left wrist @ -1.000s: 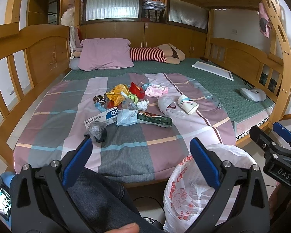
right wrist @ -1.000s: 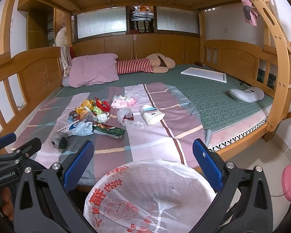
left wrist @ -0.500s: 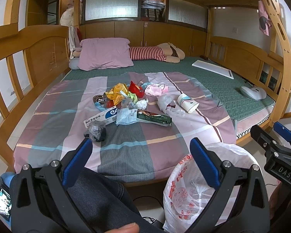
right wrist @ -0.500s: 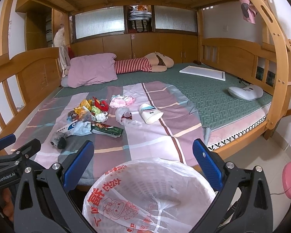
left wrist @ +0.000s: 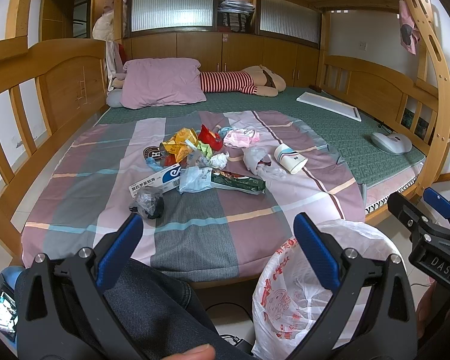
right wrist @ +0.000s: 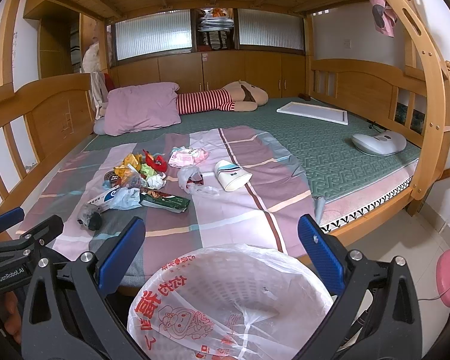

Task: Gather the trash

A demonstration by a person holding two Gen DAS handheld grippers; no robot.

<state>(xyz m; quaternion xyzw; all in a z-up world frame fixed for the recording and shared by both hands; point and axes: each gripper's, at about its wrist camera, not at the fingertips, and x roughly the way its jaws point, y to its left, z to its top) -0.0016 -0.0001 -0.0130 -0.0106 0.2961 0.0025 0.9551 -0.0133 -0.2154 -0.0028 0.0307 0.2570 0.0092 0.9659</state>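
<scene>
— Left wrist view, item one?
— Left gripper [left wrist: 217, 234]: jaws spread wide, nothing between them. Black crumpled bag [left wrist: 148, 202] lay just beyond the left jaw; toothpaste box [left wrist: 157, 181], green snack wrapper [left wrist: 238, 181] and paper cup [left wrist: 289, 158] farther ahead on the striped sheet [left wrist: 195, 228].
— And the bin?
— Lined wastebasket [left wrist: 288, 288] stood behind the right jaw, below the bed edge.
— Right wrist view?
— Right gripper [right wrist: 220, 237]: jaws likewise spread, empty. Wastebasket [right wrist: 234, 297] sat between and under them; cup [right wrist: 232, 175] ahead, colourful wrapper heap [right wrist: 135, 168] ahead toward the left jaw.
</scene>
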